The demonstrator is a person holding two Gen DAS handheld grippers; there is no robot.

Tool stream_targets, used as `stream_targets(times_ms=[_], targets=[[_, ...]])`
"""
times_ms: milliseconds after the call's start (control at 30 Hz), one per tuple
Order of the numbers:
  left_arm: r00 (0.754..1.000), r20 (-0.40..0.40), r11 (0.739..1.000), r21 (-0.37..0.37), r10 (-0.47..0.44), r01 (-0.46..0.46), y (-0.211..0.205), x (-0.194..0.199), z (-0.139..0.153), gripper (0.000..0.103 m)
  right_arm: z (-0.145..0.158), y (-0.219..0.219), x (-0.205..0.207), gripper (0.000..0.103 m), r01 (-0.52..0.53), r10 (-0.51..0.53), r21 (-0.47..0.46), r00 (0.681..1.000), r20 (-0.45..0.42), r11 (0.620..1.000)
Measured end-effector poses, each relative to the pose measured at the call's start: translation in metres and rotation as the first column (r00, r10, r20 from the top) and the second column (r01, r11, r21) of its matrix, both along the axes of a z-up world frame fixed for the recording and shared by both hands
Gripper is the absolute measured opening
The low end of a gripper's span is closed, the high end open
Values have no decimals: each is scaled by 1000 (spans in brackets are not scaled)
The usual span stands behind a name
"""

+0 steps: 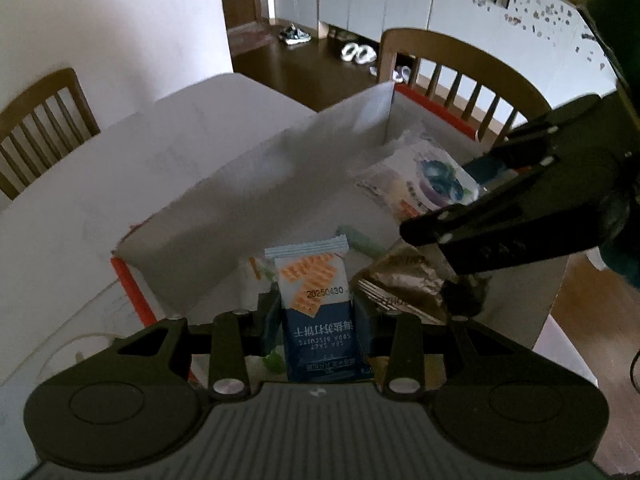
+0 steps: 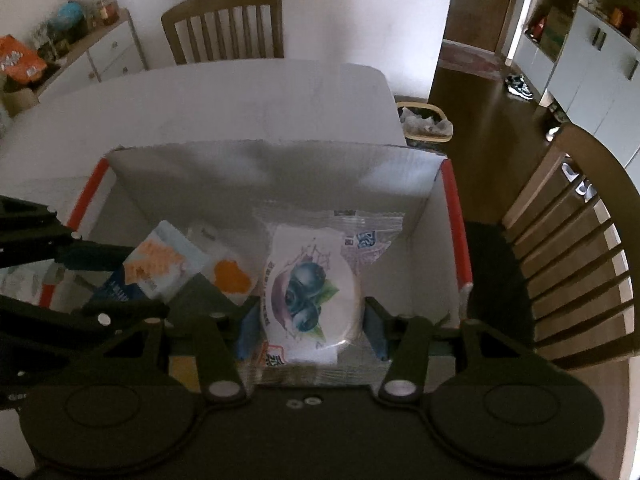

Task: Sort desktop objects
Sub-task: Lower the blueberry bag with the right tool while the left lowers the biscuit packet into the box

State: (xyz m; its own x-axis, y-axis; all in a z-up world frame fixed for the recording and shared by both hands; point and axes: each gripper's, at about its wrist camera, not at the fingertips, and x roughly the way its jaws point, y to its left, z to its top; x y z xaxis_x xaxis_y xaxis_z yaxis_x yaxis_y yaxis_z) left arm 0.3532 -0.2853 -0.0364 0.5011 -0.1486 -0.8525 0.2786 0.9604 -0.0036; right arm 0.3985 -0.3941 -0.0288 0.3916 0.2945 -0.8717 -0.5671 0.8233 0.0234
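White cardboard forms the open box (image 2: 276, 168) with red-orange corner edges, which stands on the pale surface (image 2: 208, 96); both grippers hang over its interior, pointing steeply down.

We find the left gripper (image 1: 318, 312) pinching a sea salt soda biscuit packet (image 1: 316, 300) between its fingers (image 1: 268, 320). The packet's blue end sits at the fingers and its white end, printed with orange crackers and a date stamp, stands clear beyond them, above the box floor. From the right wrist view the same packet (image 2: 160, 268) shows at the left of the box, tilted.

We find the right gripper (image 2: 310, 320) pinching a clear-wrapped round pastry with a blueberry picture (image 2: 308, 292); the blue pads of its fingers (image 2: 374, 332) press on either side of the wrapper. Whether this packet touches the box floor we cannot tell.

Inside the box we note a crumpled brown foil wrapper (image 1: 400, 280) just beside the biscuit packet, and an orange-and-white sachet (image 2: 232, 280) between the two held packets.

Wooden chairs (image 2: 224, 28) stand at the far edge and at the right side of the surface.
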Motion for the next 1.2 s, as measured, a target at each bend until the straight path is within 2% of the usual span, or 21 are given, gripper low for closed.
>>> stream_targets(times_ms=[433, 1067, 1133, 1200], targets=[[998, -56, 999, 33, 3, -1, 2, 6, -19, 38, -19, 10, 21, 53, 5, -6, -21, 999, -38, 1000], [993, -116, 1000, 7, 25, -24, 6, 15, -31, 38, -29, 12, 38, 55, 10, -13, -28, 997, -76, 1000], [993, -117, 999, -6, 32, -33, 5, 17, -30, 39, -29, 10, 38, 55, 8, -10, -26, 997, -74, 1000], [993, -114, 999, -20, 39, -42, 6, 17, -28, 45, -29, 9, 38, 58, 7, -8, -21, 997, -71, 1000]])
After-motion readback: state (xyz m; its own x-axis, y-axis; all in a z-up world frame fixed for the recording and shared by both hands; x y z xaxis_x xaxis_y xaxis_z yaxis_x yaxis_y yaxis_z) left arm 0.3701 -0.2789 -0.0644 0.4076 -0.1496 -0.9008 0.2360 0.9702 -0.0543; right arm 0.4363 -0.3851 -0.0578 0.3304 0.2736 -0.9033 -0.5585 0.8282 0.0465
